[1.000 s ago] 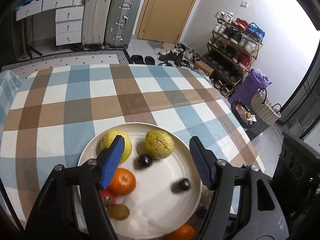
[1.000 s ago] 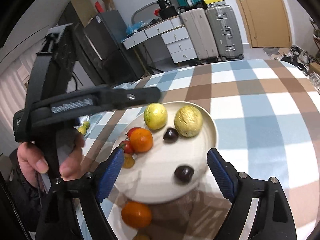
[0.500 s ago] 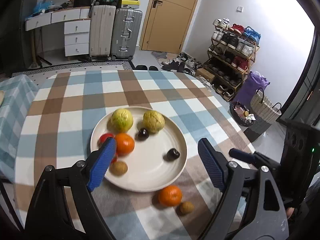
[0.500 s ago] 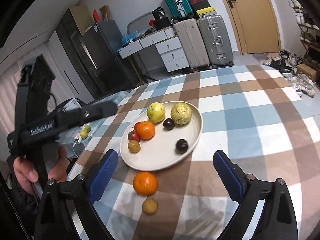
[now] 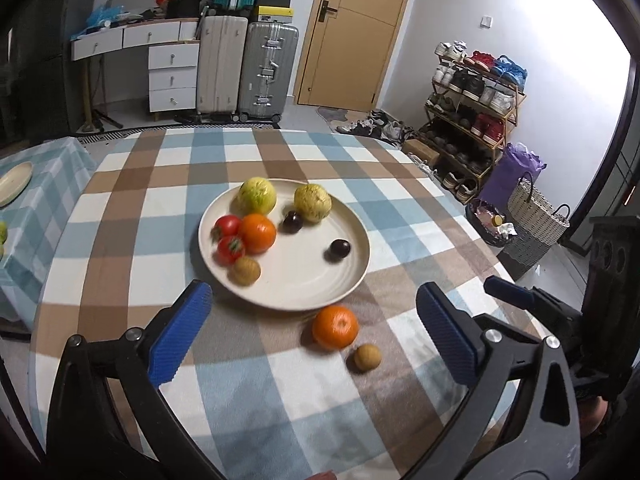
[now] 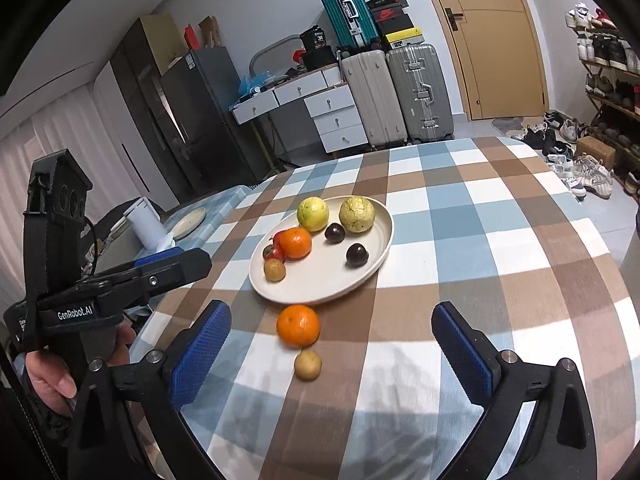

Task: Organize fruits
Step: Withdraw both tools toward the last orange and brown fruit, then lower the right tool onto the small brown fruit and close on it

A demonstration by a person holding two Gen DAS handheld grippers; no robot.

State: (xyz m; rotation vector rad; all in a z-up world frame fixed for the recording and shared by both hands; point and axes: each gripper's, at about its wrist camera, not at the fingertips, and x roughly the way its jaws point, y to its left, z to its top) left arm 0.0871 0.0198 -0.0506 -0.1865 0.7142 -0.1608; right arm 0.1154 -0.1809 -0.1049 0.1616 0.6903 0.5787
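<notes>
A: How did the two grippers stand?

B: The left gripper (image 5: 312,332) had just been spreading its jaws, and they stood wide apart with nothing between the pads. The right gripper (image 6: 332,356) was the same: just widened, fully spread, gripping nothing.

A: And the fruit?

B: Most lay on the cream plate (image 5: 352,272) on the checked tablecloth (image 5: 120,248). In the left view, a yellow-green fruit (image 5: 257,195) sat at eleven o'clock on the plate, a knobbly yellow one (image 5: 313,202) at one, two dark plums (image 5: 293,221) nearer the middle and right, an orange (image 5: 258,233) and two tomatoes (image 5: 227,227) at nine, and a small brown fruit (image 5: 246,271) at seven.

A: Anything off the plate?

B: A second orange (image 5: 335,327) lay just beside the rim at six o'clock, with another small brown fruit (image 5: 367,357) just beyond it (touching or not, I couldn't tell).
</notes>
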